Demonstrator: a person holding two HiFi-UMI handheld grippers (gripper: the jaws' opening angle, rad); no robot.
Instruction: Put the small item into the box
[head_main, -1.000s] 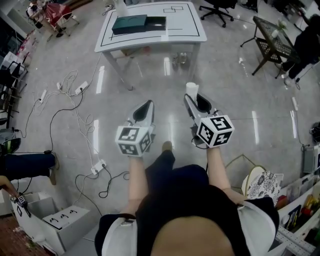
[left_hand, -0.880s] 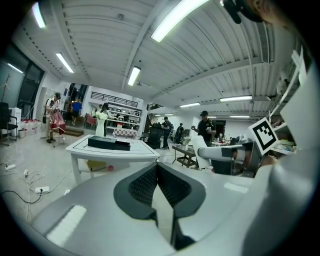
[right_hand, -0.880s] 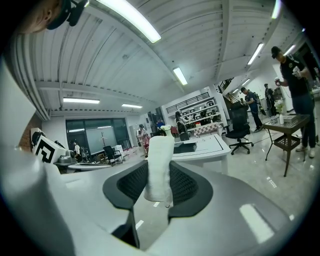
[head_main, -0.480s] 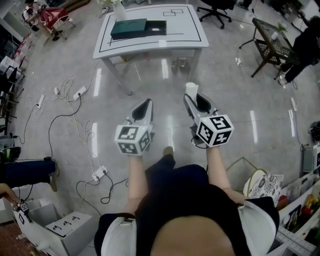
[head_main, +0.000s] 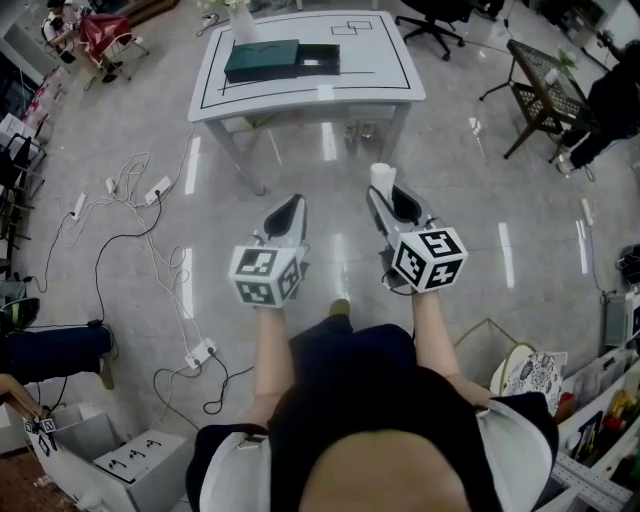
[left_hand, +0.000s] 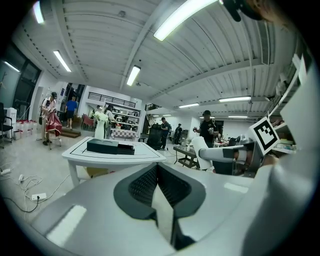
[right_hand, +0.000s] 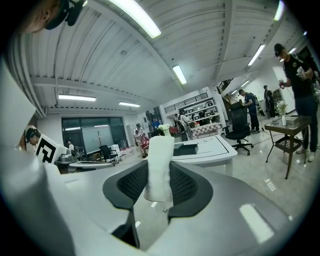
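The table (head_main: 395, 82) and its dark green box (head_main: 262, 60) are nearer: right claw (head_main: 388, 200) pinches the white roll (head_main: 382, 177), left claw (head_main: 288, 212) pressed together.

The floor (head_main: 470, 230) is glossy and mirror-like, the white table (head_main: 385, 65) smooth, the dark box (head_main: 262, 58) matt.

Cannot make out any word, brand or number. Only black-and-white square codes on the marker cube (head_main: 267, 276) of the left tool (head_main: 292, 205) and on that of the right tool (head_main: 385, 195), nearer than the tabletop (head_main: 385, 70). Dark marks on a floor carton (head_main: 130, 458) left of the tabletop: too small to read.
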